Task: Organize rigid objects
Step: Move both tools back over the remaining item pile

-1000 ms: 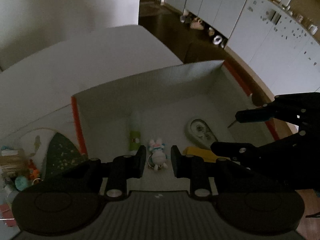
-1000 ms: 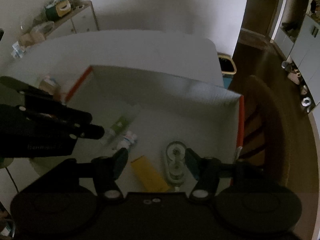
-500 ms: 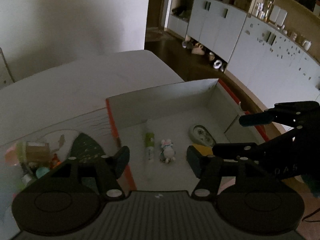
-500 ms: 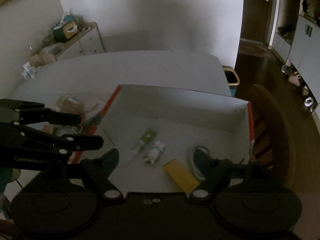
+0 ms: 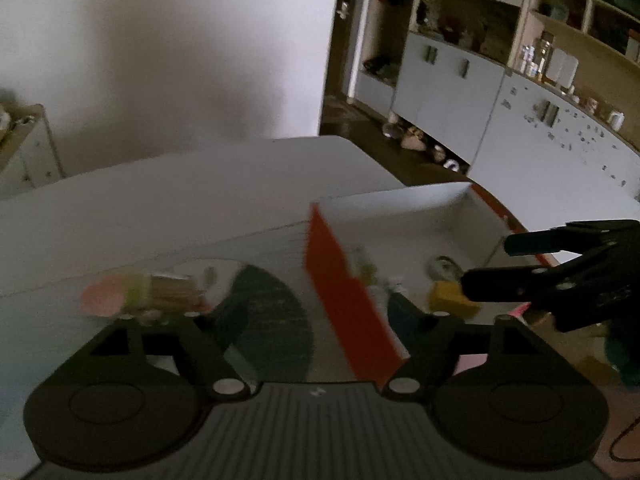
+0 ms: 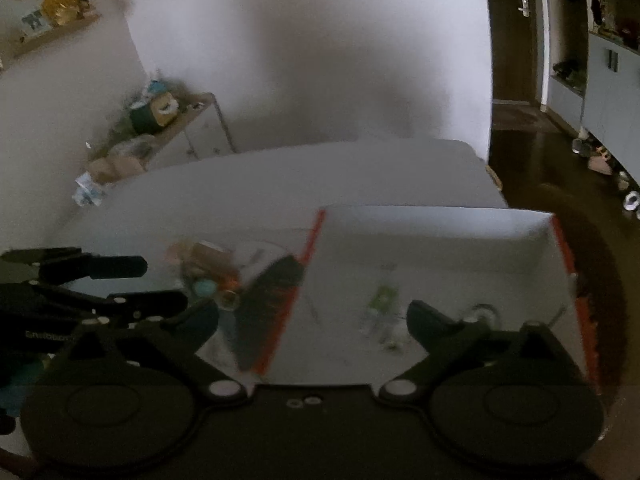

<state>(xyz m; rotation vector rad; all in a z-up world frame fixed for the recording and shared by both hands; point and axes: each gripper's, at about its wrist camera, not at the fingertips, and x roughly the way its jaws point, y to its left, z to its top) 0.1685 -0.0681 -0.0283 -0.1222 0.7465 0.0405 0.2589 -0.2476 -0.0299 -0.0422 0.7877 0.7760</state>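
Observation:
An open box with orange outer walls [image 5: 348,292] [image 6: 440,232] sits on the white table. Inside lie a green tube [image 6: 382,296], a small bunny figure [image 5: 396,282], a yellow block [image 5: 450,296] and an oval tape dispenser [image 5: 444,266]. Left of the box a round plate [image 5: 208,270] holds a pile of small objects [image 5: 160,292] [image 6: 208,268]. My left gripper [image 5: 316,308] is open and empty, straddling the box's left wall from above. My right gripper [image 6: 312,320] is open and empty, above the box's left part. Both views are motion-blurred.
A dark green fan-shaped piece [image 5: 272,320] [image 6: 276,296] lies on the plate next to the box. A chair [image 6: 600,280] stands at the table's right edge. A side cabinet with clutter [image 6: 160,128] stands by the wall. White cupboards [image 5: 520,120] line the far right.
Both grippers have pulled up and back from inside the box and shifted left. My left gripper has opened wide, leaving the bunny figure in the box. The plate and pile have come into view.

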